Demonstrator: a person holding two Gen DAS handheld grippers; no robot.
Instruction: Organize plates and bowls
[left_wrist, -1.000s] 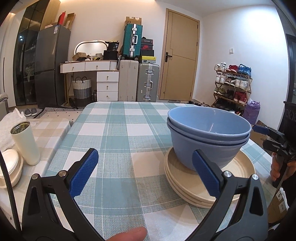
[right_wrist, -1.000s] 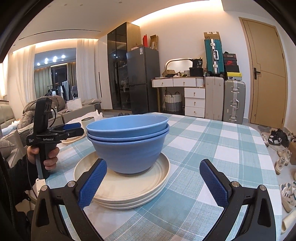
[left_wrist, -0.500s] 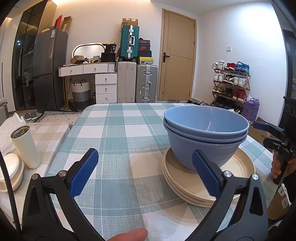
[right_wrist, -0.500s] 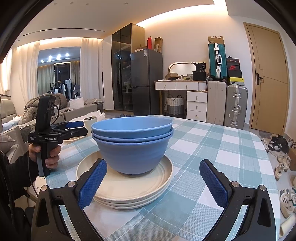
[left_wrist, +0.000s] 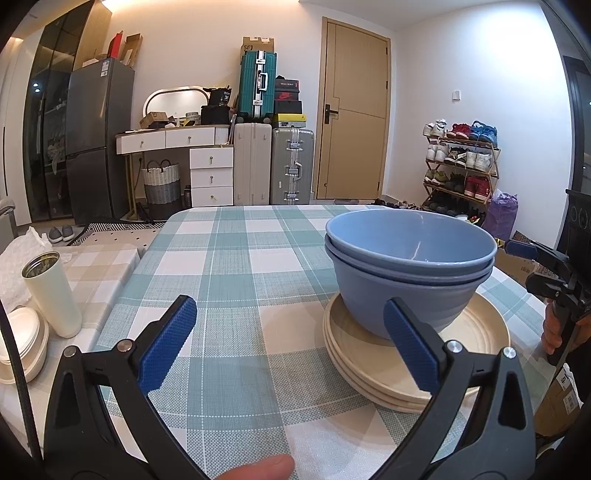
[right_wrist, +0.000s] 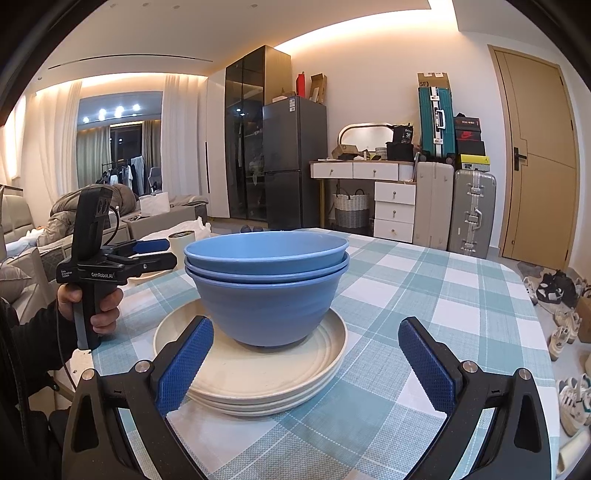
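Note:
Three nested blue bowls (left_wrist: 408, 271) (right_wrist: 267, 286) stand on a stack of three cream plates (left_wrist: 484, 328) (right_wrist: 258, 376) on the checked tablecloth. My left gripper (left_wrist: 290, 339) is open and empty, held above the cloth to the left of the stack. It also shows in the right wrist view (right_wrist: 147, 251), beyond the bowls' left side. My right gripper (right_wrist: 304, 363) is open and empty, just in front of the plates. It also shows in the left wrist view (left_wrist: 524, 249) at the right edge.
A white tumbler (left_wrist: 51, 295) and cream lidded dishes (left_wrist: 22, 343) stand on a side surface to the left of the table. The table's far edge (left_wrist: 266, 208) faces drawers, suitcases and a door. A shoe rack (left_wrist: 461, 166) stands to the right.
Both views have tilted slightly, so the bowls and plates sit a little lower in frame. Both grippers stay open and nothing on the table has moved.

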